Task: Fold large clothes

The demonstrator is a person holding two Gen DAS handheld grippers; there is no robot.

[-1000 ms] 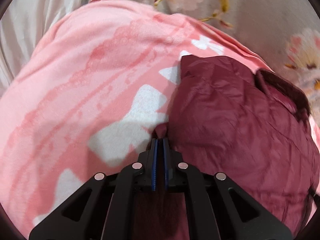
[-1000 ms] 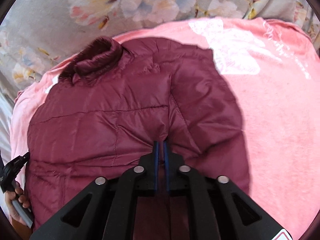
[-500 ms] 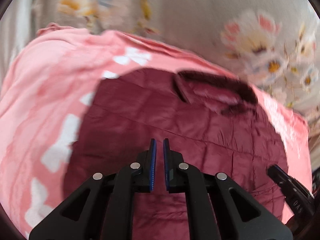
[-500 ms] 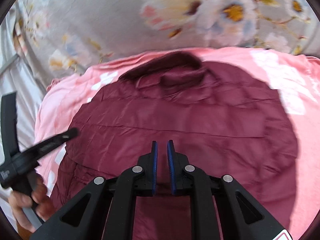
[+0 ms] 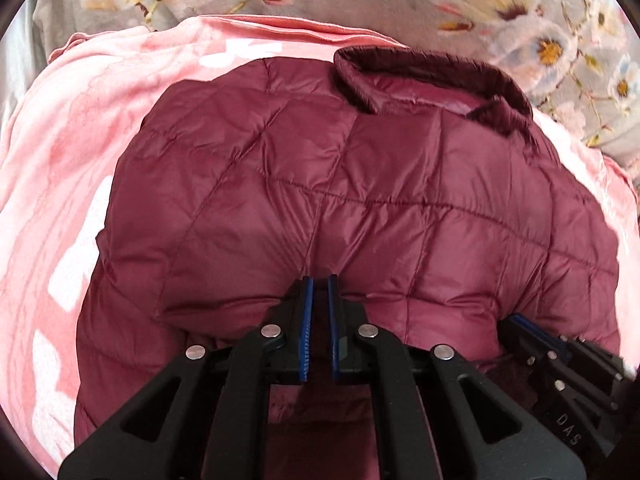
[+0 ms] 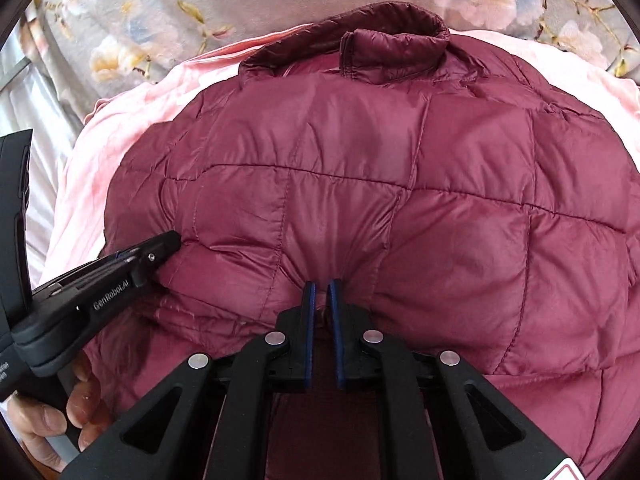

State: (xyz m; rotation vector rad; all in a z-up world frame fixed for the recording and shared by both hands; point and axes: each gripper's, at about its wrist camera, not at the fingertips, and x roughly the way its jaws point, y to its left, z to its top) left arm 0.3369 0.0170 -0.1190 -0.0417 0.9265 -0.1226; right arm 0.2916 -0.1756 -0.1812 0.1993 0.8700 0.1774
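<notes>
Pinching the near edge of the maroon puffer jacket [image 5: 360,200], the left tool [image 5: 319,280] and right tool [image 6: 321,285] sit nearly closed on fabric — jacket spread over a pink blanket [image 5: 80,160], collar far.

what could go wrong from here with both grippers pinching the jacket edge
1. Each hand-held gripper, left and right, seems to pinch only a thin bit of the jacket at its near edge; the slick, puffy shell could slip out mid-fold.
2. The two sit close together, so the jacket's outer sides may sag and fold unevenly.
3. The pink blanket beneath looks loose and might drag along or bunch up.
</notes>
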